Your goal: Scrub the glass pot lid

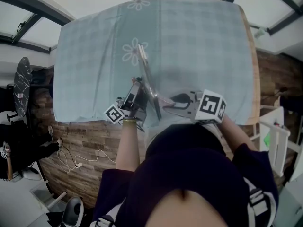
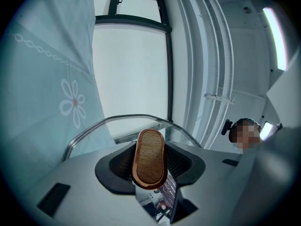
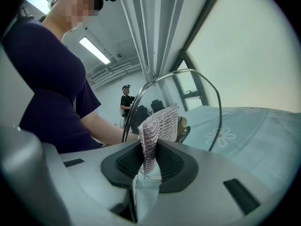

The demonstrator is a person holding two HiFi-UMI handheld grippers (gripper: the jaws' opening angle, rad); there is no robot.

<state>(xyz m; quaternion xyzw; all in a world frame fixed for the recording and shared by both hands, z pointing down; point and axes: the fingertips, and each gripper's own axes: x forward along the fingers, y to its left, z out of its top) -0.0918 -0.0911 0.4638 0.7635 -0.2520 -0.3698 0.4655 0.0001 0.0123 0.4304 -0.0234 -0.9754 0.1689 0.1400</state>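
Glass pot lid stands edge-up, its knob clamped in the jaws of the left gripper. Jaws of the right gripper pinch a scrubber just beside its glass.

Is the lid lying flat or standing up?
Standing up: the head view shows the lid edge-on, a thin rim, its knob in the left tool.

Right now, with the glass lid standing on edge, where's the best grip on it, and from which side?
The oblong wooden knob, from the person's left: the left gripper is shut on it there. The lid is thin upright glass, and the mesh cloth is at the other face.
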